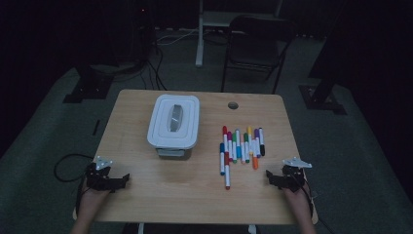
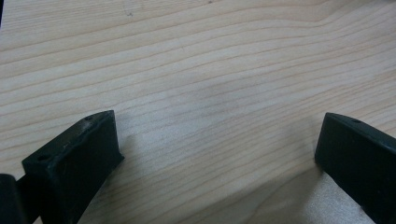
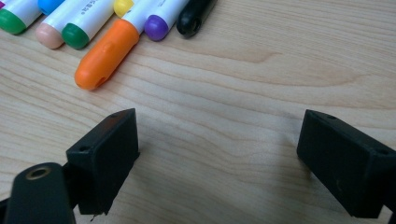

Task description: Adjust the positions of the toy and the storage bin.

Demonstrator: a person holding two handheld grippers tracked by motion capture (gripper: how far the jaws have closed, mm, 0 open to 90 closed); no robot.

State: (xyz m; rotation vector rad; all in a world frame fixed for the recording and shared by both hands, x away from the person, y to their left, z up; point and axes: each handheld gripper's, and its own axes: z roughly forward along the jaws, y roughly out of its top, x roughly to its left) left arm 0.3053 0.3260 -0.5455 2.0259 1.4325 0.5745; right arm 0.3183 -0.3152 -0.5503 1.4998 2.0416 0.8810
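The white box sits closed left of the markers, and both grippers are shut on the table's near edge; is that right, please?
Not quite: the white box is closed, left of the markers, but the left gripper and right gripper are open, as both gripper views show.

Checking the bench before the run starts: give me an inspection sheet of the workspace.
Surface: wooden table, round hole near far edge.
Job's things: markers lying in a loose row right of centre; white lidded box left of them, lid on.
Clutter: nothing seen.
Grippers: left gripper and right gripper both open, over bare wood, holding nothing.
Cables: black cable looping off the left edge.
Surroundings: dark room, folding chair beyond the table.
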